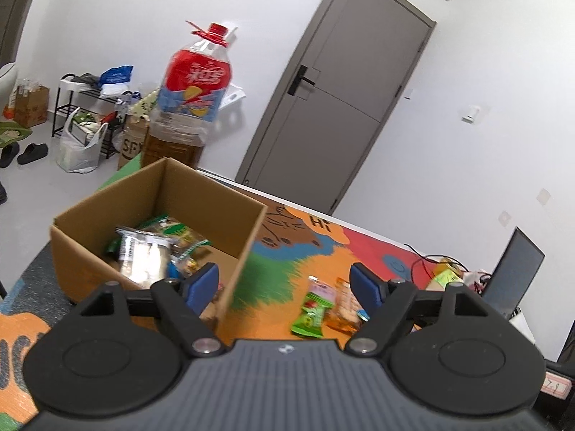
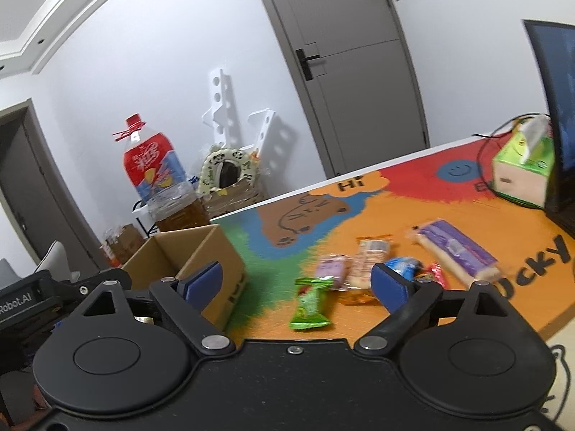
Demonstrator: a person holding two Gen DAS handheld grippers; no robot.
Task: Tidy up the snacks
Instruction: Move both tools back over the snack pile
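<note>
An open cardboard box [image 1: 230,251] stands on the colourful table mat [image 1: 273,280] and holds several snack packets, among them a clear packet [image 1: 143,258] and a green one [image 1: 176,231]. My left gripper [image 1: 285,282] is open and empty, just right of the box's near corner. Loose snacks lie on the mat: a green packet [image 2: 311,303], a pale purple packet [image 2: 332,269], an orange packet [image 2: 370,258], a blue packet [image 2: 404,264] and a long purple packet [image 2: 456,248]. My right gripper [image 2: 296,282] is open and empty above them. The box [image 2: 215,262] is to its left.
A large bottle [image 1: 190,100] with a red cap stands behind the box. A tissue box [image 2: 523,165] and a dark monitor [image 2: 560,115] stand at the mat's far right. A grey door [image 1: 337,86] is behind. The left gripper's body [image 2: 43,298] shows at left.
</note>
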